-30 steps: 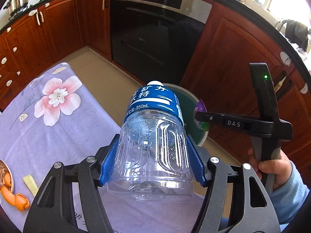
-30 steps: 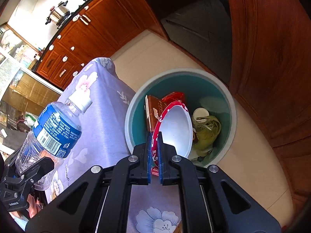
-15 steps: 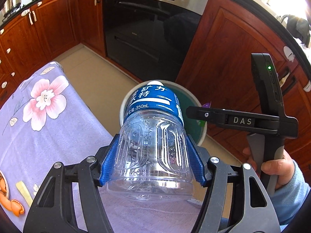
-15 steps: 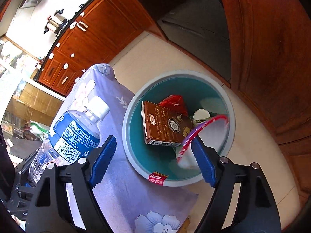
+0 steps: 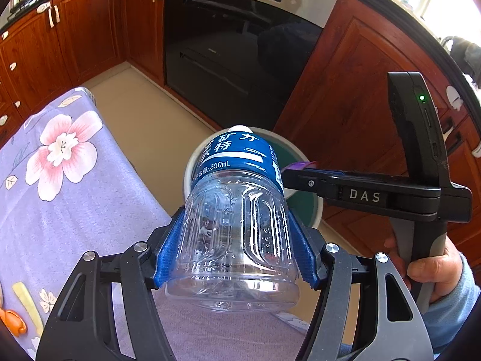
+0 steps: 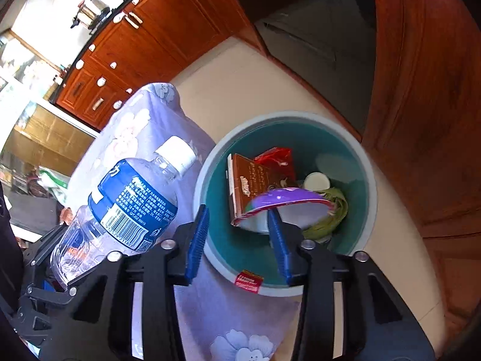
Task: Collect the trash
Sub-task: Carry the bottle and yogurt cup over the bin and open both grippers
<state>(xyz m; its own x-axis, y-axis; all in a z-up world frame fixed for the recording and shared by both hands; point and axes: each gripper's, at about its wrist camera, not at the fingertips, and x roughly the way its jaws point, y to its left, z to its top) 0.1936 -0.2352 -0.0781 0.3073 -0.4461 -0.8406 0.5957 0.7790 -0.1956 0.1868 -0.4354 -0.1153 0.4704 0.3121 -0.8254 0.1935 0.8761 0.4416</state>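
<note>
Two tongs show here, one in each hand. The left tongs (image 5: 234, 252) are clamped about halfway wide on a clear plastic bottle (image 5: 237, 210), their blue pads (image 5: 168, 255) pressing its lower body on both sides; the bottle has a blue label and a white cap and tilts forward, its cap end reaching out over the near rim of the trash bin (image 6: 285, 288). From the right wrist view the same bottle (image 6: 132, 204) lies slanted beside the bin, above the edge of the desk (image 5: 60, 204), which is draped in a lilac cloth printed with pink flowers. The right tongs (image 6: 237, 240) are closing with nothing gripped: their jaws stand apart above the bin's near rim, and a paper bowl (image 6: 282, 207) with a purple outside and a red-and-white rim lies tipped inside the bin just past the right-hand pad, whether touching it I cannot tell. Within the teal bin also sit a brown carton (image 6: 255, 183), a red wrapper (image 6: 276, 156), a small white cup (image 6: 315, 180) and some green scraps (image 6: 330, 213). On the desk's near left corner lie orange peel (image 5: 12, 320) and a pale yellow strip (image 5: 25, 300). A hand (image 5: 433, 267) in a light blue sleeve holds the right tongs' handle. Red-brown cabinets (image 5: 354, 90) and a dark oven (image 5: 240, 60) stand behind the bin.
</note>
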